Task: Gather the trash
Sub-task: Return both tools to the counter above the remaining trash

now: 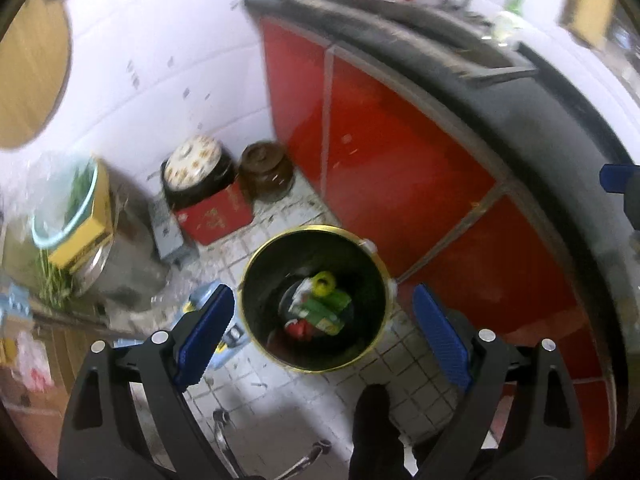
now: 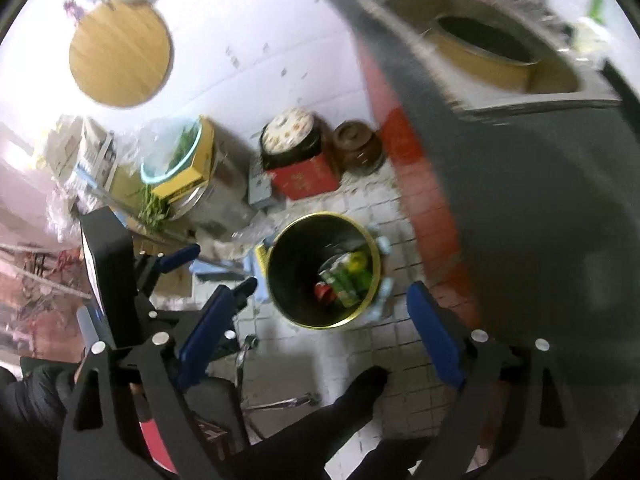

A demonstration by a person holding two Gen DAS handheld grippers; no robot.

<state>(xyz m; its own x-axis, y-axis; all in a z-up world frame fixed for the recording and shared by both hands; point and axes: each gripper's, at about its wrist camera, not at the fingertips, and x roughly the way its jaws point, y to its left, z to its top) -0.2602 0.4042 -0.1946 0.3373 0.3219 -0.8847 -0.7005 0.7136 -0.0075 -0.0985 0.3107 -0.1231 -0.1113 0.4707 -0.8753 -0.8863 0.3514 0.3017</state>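
My left tool [image 1: 320,332] and my right tool [image 2: 316,320] both hang spread wide over the round black trash bin with a gold rim [image 1: 256,264], with nothing between their blue pads [image 1: 206,334]. The bin stands on the white tiled floor [image 1: 404,364], just beside the red cabinet fronts [image 1: 392,168] under the dark tabletop [image 1: 520,120]. Inside it lie a yellow bottle cap [image 1: 323,283], green packaging [image 1: 324,308] and a red scrap [image 1: 298,326].
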